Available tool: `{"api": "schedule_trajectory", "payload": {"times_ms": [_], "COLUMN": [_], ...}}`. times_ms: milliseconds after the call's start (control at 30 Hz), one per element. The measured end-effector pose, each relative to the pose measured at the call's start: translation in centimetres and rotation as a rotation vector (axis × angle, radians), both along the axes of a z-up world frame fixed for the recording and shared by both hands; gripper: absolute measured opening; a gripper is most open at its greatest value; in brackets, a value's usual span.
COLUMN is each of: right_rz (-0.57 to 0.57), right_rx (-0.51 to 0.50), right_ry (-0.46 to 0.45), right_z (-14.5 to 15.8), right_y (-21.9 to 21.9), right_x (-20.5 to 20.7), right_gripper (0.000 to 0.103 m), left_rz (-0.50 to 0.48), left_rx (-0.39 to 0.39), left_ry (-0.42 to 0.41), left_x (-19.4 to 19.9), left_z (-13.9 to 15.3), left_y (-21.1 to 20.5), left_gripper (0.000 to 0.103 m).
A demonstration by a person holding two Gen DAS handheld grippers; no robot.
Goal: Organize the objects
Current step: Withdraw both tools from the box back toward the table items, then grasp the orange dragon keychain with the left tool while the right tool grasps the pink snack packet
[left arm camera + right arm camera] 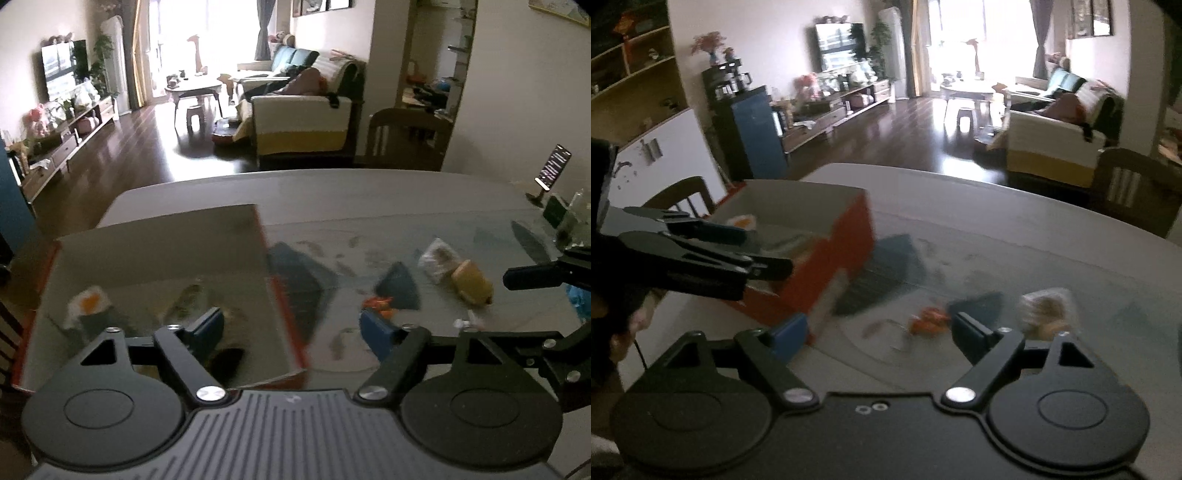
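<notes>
Hovering above the near right corner of an open red box point(284, 306), the left gripper point(291, 328) has its blue-padded jaws spread wide and empty, one finger over the box's inside and the other over the table point(369, 192). Inside the box lie a toy sushi roll point(88, 304) with a white and orange face, a blurred greenish piece point(188, 299) near the middle, and a dark item point(225, 363) close to the near wall that is too smeared to name. Out on the table, to the right of the box, sit a dark triangular piece point(400, 286), a small orange thing point(378, 304) just beside it, a clear-wrapped snack point(437, 258) and a tan bread-like piece point(472, 282) touching that wrapper. The right gripper point(879, 334) hangs over the table just right of the box, its jaws likewise parted with nothing between them; the orange thing shows between its fingers, lying on the tabletop, with the wrapped snack further right. A phone on a stand point(552, 168) is at the table's far right edge. Both views are motion-blurred, so finer detail is lost.
</notes>
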State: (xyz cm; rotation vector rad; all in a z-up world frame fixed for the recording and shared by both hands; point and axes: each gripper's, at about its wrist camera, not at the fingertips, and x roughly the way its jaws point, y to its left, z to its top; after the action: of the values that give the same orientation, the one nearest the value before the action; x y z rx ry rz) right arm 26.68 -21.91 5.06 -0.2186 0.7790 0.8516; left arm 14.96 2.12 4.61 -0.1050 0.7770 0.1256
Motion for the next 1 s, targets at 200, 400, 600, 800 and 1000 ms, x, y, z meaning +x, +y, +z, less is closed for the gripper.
{"api": "schedule_trajectory", "payload": {"times_ms": [200, 400, 600, 800, 1000], "right_rz": [-0.060, -0.083, -0.070, -0.050, -0.023], "right_rx": [-0.002, -0.041, -0.075, -0.107, -0.152], "right_ry": [-0.005, -0.008, -0.001, 0.033, 0.048], "right_z": [-1.1, -3.1, -5.3, -7.9, -10.1], "right_y": [-5.5, -8.6, -9.6, -9.8, -9.0], "right_x": [1.4, 2.8, 4.1, 5.3, 6.1], "right_gripper": [0.097, 0.098, 0.097, 0.093, 0.091], "left_rz": [-0.023, -0.024, -0.001, -0.003, -0.006], "left_rx": [-0.025, -0.033, -0.070, -0.041, -0.024], "left_ry": [0.017, 0.050, 0.064, 0.098, 0.124], "left_x": [1.6, 3.4, 5.8, 8.0, 10.1], "left_z": [-1.1, -3.0, -5.1, -7.4, -9.7], "left_y": [-4.1, -6.9, -8.1, -8.6, -8.3], "left_gripper": [0.084, 0.099, 0.103, 0.103, 0.103]}}
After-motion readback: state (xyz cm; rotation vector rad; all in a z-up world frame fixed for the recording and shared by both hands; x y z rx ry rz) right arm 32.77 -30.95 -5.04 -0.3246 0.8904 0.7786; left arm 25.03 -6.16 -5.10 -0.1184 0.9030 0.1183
